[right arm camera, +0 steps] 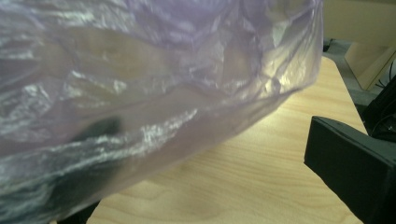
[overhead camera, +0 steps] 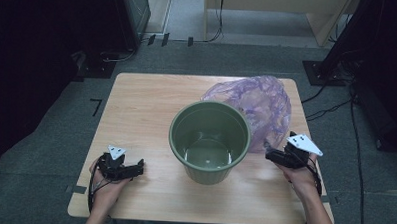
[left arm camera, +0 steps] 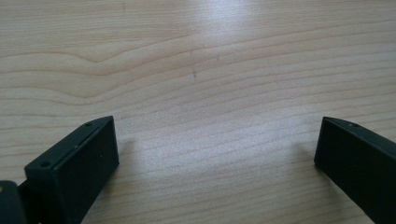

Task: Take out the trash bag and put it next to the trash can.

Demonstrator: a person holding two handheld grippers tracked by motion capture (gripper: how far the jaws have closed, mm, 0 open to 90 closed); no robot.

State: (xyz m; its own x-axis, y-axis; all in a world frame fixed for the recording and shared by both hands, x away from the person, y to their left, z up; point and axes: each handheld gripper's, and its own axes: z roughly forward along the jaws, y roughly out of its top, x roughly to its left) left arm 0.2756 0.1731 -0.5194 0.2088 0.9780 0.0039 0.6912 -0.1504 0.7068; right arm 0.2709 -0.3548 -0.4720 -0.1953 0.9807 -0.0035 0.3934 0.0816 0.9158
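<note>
The right gripper (overhead camera: 271, 153) has its two black jaws spread wide, and the crumpled, translucent purple plastic bag (right arm camera: 140, 93) lies between and over them; one jaw shows dark through the film at the left of the right gripper view, the other stands clear at the right; nothing is pinched yet, so I judge this the reach for the bag's near edge, the jaws parted to take in a fold of loose film. The bag (overhead camera: 259, 104) sits on the far right part of the pale wooden table (overhead camera: 136, 115), just behind and beside the round, dark green plastic bucket (overhead camera: 209, 142), which stands upright and empty at the middle; that closeness suggests the bag is meant to line the bucket. The left gripper (overhead camera: 137, 168) rests low over bare wood at the near left, well apart from both; its jaws are wide apart with nothing between them, likely waiting to help spread the bag's mouth.
</note>
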